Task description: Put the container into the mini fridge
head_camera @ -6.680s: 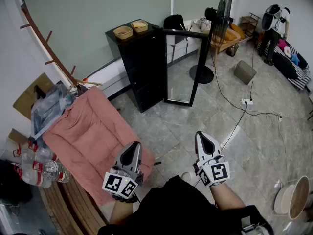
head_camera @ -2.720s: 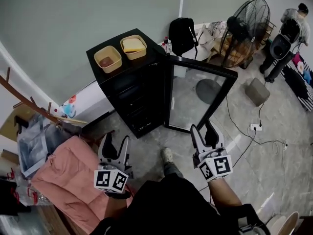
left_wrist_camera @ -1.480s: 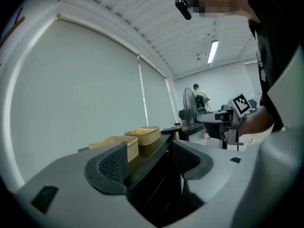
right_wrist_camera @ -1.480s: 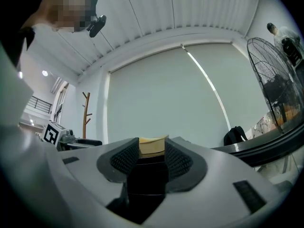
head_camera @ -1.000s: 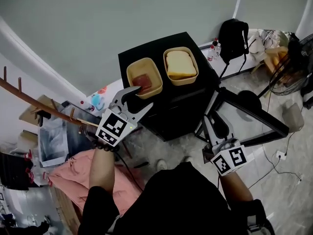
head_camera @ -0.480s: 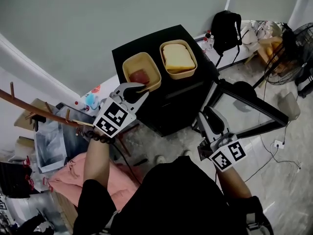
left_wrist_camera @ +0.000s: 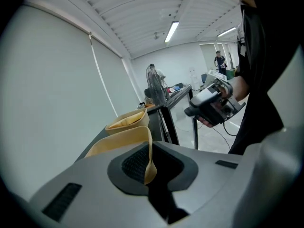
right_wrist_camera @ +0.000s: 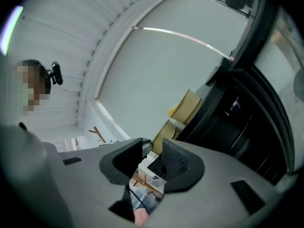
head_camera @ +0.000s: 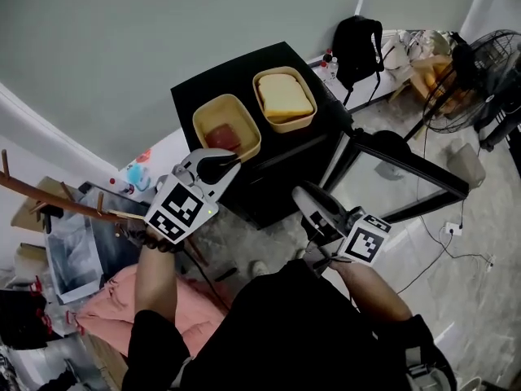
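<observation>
Two yellow containers stand on top of the black mini fridge (head_camera: 281, 165). The left container (head_camera: 213, 122) holds something red, and the right container (head_camera: 283, 98) holds a pale block. My left gripper (head_camera: 224, 163) is shut on the left container's near rim. In the left gripper view that thin yellow rim (left_wrist_camera: 149, 161) sits pinched between the pads, with the second container (left_wrist_camera: 128, 121) behind it. My right gripper (head_camera: 301, 195) hangs in front of the fridge, rolled on its side. Its jaws have just been closing a little but stay apart with nothing between them (right_wrist_camera: 152, 163).
The fridge's glass door (head_camera: 399, 182) stands open to the right. A black backpack (head_camera: 356, 39) and a standing fan (head_camera: 480, 63) are behind the fridge. A wooden rack (head_camera: 49, 200) and a pink cushion (head_camera: 106, 300) are at the left. A cable (head_camera: 456, 247) runs over the floor.
The left gripper's jaws, open a second ago beside the left container, have shut on its rim. The right gripper has moved left toward the fridge front and rolled over.
</observation>
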A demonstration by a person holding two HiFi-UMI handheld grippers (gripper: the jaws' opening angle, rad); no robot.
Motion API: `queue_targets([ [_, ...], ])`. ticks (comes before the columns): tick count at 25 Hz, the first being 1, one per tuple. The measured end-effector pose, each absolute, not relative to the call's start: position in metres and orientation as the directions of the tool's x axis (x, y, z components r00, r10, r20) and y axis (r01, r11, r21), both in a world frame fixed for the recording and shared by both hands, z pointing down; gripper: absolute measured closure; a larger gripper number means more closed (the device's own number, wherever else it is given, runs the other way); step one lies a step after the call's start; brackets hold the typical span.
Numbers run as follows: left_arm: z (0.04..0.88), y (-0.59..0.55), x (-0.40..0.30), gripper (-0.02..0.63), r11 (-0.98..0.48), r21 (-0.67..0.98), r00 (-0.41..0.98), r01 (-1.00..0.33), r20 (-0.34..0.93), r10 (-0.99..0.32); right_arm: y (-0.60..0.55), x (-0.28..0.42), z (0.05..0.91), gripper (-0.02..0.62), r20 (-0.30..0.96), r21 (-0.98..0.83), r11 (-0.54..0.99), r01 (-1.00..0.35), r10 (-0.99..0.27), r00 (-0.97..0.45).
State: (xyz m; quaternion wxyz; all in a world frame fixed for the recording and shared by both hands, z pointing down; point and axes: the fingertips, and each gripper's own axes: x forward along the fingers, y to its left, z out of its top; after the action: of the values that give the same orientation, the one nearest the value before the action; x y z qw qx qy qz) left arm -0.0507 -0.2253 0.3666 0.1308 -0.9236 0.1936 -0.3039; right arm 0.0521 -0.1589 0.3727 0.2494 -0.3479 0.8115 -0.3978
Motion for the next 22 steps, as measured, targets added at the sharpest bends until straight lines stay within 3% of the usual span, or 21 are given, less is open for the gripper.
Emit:
queue_targets([
  [2,0.366,-0.216,-0.048,0.568,-0.896,-0.353,0.755,-0.27,0.5,-0.424,-0.165,0.043,0.377,0.459,-0.121,-0.867,0.398,-0.299,-0.751,-0.649],
  [10,0.362,-0.186,-0.046,0.568,-0.897,-0.371,0.781,-0.239,0.476,-0.405,-0.186,0.01,0.383,0.313,-0.115,-0.948,0.284,-0.142,-0.724,-0.68],
  [16,0.361,-0.169,-0.05,0.568,-0.889,-0.378,0.787,-0.258,0.452,-0.42,-0.2,-0.006,0.389,0.289,-0.139,-0.972,0.231,-0.041,-0.707,-0.694],
  [22,0.36,-0.158,-0.06,0.568,-0.892,-0.376,0.796,-0.251,0.445,-0.411,-0.206,-0.034,0.378,0.279,-0.159,-0.964,0.265,-0.031,-0.664,-0.73],
])
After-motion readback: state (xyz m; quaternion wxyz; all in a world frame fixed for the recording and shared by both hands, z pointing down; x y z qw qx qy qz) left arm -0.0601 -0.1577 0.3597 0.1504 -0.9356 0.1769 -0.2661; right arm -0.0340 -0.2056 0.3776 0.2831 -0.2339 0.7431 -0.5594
